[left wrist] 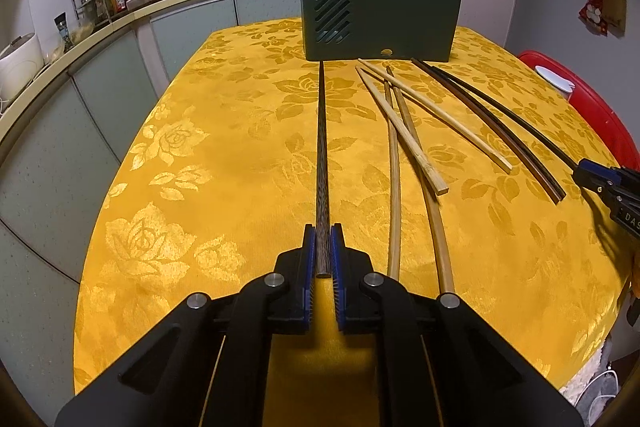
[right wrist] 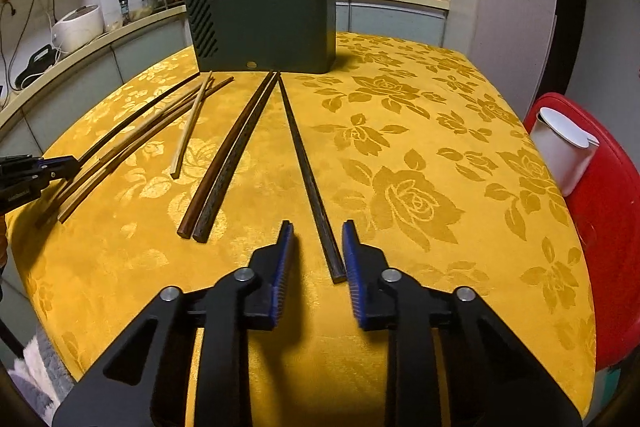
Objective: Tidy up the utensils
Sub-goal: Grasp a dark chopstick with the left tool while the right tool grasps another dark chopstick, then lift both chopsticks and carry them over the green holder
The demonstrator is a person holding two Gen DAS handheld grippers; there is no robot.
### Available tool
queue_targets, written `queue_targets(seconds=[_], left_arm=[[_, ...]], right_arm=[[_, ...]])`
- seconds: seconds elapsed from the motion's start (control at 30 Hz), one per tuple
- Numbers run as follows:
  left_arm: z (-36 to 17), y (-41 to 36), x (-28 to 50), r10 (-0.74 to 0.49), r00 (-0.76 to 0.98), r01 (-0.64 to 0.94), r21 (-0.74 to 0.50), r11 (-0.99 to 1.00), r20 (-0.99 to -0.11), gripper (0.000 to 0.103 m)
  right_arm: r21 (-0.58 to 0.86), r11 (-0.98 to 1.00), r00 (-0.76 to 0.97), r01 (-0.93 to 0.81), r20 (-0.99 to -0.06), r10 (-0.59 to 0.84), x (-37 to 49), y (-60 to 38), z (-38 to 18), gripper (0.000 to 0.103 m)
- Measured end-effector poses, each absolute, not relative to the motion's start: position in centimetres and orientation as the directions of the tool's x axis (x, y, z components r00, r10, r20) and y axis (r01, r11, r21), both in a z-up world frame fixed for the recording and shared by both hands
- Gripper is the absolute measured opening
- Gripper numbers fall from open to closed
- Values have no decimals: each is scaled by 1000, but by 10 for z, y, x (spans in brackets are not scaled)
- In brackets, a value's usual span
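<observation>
Over yellow cloth (left wrist: 224, 163), left gripper (left wrist: 323, 247) level, clamping speckled chopstick (left wrist: 322, 147); right gripper (right wrist: 317, 247) seemingly agape.

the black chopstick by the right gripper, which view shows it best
The right wrist view: the black chopstick lies full length on the cloth, its near end between the open jaws. The left wrist view shows it only at the right edge, thin, curved and partly hidden by the right gripper.

"DAS" on right gripper (left wrist: 624, 217).
</observation>
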State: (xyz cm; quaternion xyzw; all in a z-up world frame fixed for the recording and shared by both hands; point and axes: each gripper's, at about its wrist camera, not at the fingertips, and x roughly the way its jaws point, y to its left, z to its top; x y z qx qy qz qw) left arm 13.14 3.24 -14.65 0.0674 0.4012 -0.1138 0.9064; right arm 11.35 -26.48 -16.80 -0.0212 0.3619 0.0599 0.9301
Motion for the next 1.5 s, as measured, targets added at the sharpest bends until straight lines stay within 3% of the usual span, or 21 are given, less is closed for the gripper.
queue_targets(seconds=[0.13,0.4,0.97,1.5], left_arm=[[-146,31,131,-150,653,260,34,965,-742,7],[-132,30,122,-161,676,274,42,961,-719,7],[-19,34,118,-146,840,239,114,964,-522,7],[48,25,175,-196,834,288,104,952,-515,7]], right_arm=[[11,991,728,-130,-678,103,113,-265,-168,10],[19,990,725,-141,-679,116,107,-263,-155,8],[87,978,869,-188,-449,207,100,-273,-22,8],[68,976,832,-208,-512,213,179,-249,38,8]])
